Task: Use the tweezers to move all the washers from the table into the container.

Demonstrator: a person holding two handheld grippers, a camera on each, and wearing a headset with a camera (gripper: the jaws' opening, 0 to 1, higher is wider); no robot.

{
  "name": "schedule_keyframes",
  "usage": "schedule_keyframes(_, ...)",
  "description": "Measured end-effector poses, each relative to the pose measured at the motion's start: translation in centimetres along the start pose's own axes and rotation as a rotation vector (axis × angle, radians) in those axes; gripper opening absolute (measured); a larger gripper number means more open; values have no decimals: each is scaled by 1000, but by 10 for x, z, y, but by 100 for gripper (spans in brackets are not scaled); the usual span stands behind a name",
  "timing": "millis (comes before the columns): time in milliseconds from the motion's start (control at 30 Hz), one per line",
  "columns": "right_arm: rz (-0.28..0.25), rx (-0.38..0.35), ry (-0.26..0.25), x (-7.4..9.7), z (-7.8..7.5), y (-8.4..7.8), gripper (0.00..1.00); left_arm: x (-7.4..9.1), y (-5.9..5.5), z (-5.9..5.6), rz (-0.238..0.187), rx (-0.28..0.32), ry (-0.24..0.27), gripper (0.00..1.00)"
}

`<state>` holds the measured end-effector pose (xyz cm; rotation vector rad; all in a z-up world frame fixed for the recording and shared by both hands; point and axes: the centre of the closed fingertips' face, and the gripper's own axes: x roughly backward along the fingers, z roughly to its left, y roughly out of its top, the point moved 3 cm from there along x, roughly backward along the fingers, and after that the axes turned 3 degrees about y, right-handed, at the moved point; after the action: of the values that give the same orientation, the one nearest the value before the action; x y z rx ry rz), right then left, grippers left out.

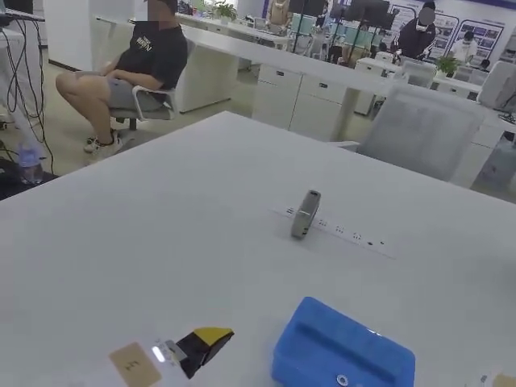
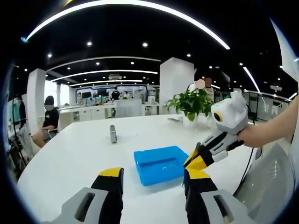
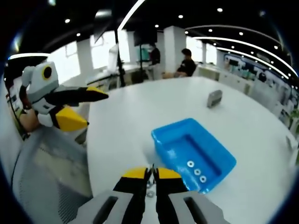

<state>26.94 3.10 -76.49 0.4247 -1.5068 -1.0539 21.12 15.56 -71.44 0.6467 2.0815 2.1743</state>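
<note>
Right tongs (image 3: 153,171) closed, left tongs (image 2: 152,173) open; blue container (image 3: 168,140) holds three washers (image 3: 197,171), grey block (image 3: 214,98) beyond.

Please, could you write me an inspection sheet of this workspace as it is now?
Surface: white table with built-in sockets.
Job's things: blue container holding three washers; tweezers not made out.
Clutter: small grey device standing upright.
Grippers: left gripper open; right gripper shut.
Cables: cables hanging beside a neighbouring desk.
Surroundings: open office, seated person, potted plant.
</note>
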Motion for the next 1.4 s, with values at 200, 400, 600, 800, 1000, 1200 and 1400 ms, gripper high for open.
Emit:
schedule_keyframes(200,-79,-49,-12,9,-11,20,3,0,0,0,-2,4,-1,51)
schedule_keyframes(400,-126,-83,-29,13,-25,32,3,0,0,0,-1,4,-3,51)
schedule_keyframes(600,-163,-128,-45,10,-40,40,3,-1,0,0,-1,6,-4,51)
schedule_keyframes(800,-179,-179,-52,-2,-54,45,3,0,0,0,0,6,-4,51)
schedule_keyframes(1000,-165,-202,-58,-17,-68,46,3,0,0,0,-1,8,-1,51)
schedule_keyframes(1200,-119,-203,-64,-38,-85,37,3,0,1,1,-1,8,1,50)
schedule_keyframes(1400,-81,-196,-66,-51,-86,33,3,0,0,1,-1,10,0,50)
